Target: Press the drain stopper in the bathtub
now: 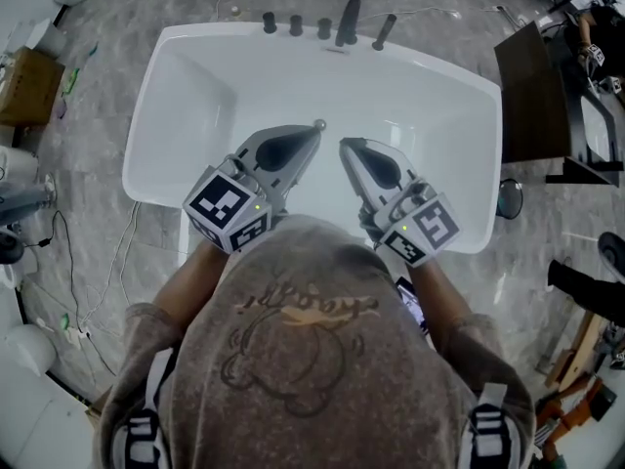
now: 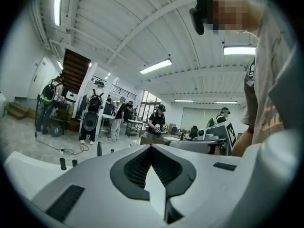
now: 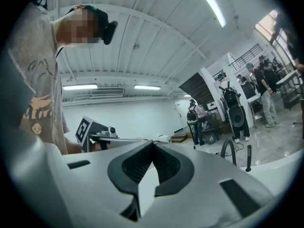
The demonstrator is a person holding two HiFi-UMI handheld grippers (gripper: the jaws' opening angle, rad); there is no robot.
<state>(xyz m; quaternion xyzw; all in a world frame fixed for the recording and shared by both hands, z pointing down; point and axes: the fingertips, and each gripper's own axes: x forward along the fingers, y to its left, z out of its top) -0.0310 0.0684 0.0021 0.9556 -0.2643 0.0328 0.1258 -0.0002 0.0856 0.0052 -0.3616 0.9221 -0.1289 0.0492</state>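
Observation:
The white bathtub (image 1: 195,76) fills the head view, with a small chrome drain stopper (image 1: 319,123) on its floor near the middle. My left gripper (image 1: 313,132) hangs over the tub, shut and holding nothing, its tip just short of the stopper; whether it touches I cannot tell. My right gripper (image 1: 344,145) is beside it, also shut and empty, a little to the right of the stopper. In the left gripper view the jaws (image 2: 151,146) meet at their tips. The right gripper view shows its jaws (image 3: 153,142) closed the same way. Neither gripper view shows the stopper.
A black faucet (image 1: 348,20) and several black knobs (image 1: 282,24) line the tub's far rim. A dark cabinet (image 1: 532,96) stands to the right, and cables (image 1: 103,272) lie on the marble floor at left. People stand in the background (image 2: 119,118) of the room.

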